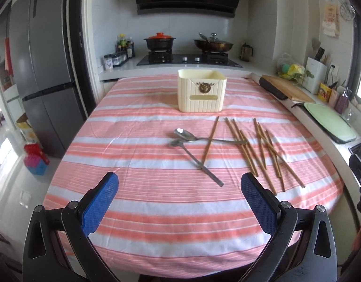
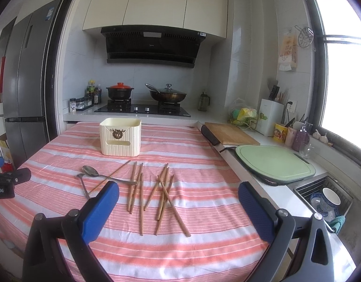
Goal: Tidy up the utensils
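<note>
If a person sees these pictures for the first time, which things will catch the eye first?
Probably the pink-and-white striped cloth covering the table, with the cream box standing at its far side. Nearer, wooden chopsticks lie scattered and crossing, with two metal spoons to their left. Both grippers, left gripper and right gripper, have open blue jaws.

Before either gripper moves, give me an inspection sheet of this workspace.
Surface: striped cloth covers the table.
Job's things: cream holder upright at the far side; wooden chopsticks scattered, several crossing; two metal spoons, one chopstick lying across their handles.
Clutter: nothing seen on the cloth.
Grippers: left gripper and right gripper both open, above the cloth, holding nothing.
Cables: nothing seen.
Surroundings: stove with two pots behind; green board and sink on the right.
</note>
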`<state>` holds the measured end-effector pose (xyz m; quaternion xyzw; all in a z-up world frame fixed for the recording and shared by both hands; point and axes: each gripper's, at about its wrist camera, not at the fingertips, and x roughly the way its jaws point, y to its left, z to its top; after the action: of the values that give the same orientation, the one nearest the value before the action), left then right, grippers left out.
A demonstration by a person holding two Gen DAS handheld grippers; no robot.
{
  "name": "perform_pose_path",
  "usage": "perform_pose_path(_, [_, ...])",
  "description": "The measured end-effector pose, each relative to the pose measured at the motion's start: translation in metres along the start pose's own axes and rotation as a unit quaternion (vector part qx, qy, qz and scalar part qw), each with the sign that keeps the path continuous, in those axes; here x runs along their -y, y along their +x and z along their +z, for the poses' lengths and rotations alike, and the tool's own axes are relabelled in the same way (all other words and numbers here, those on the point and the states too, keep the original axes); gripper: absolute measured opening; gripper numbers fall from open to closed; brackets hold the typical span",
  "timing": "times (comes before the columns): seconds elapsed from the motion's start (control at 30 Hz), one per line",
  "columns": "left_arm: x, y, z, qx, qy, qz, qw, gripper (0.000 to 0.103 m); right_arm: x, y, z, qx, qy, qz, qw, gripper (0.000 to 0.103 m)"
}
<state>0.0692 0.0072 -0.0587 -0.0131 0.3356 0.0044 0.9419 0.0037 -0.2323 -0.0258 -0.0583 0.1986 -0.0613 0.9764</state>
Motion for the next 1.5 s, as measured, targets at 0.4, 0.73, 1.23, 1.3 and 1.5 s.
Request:
perform_pose_path(0.4, [0.003,0.173,0.033,-0.113,-0.045,0.030,0.9921,0.103,0.005,0.063,-0.025,-0.082,-0.001,0.006,0.997,0.103])
perform_pose_path(0.73, [0.006,0.240,0.017,-0.174,-0.040,0.088,0.9800,0.102,0.012,0.099,-0.030,-0.116,0.006,0.016,0.993,0.103])
perform_pose_path(1.23, [-0.047,0.207,0.014,-0.170,-0.056,0.087,0.9801,0.102,0.004,0.121,-0.028,-0.128,0.003,0.021,0.991,0.103])
perform_pose_path(1.3, [-0.052,0.206,0.012,-0.171,-0.065,0.083,0.9796,0.102,0.005,0.124,-0.029,-0.133,0.005,0.023,0.991,0.103])
perform_pose_path(1.5, [-0.041,0.199,0.002,-0.172,-0.080,0.068,0.9795,0.102,0.032,0.146,-0.033,-0.138,-0.023,-0.002,0.990,0.103])
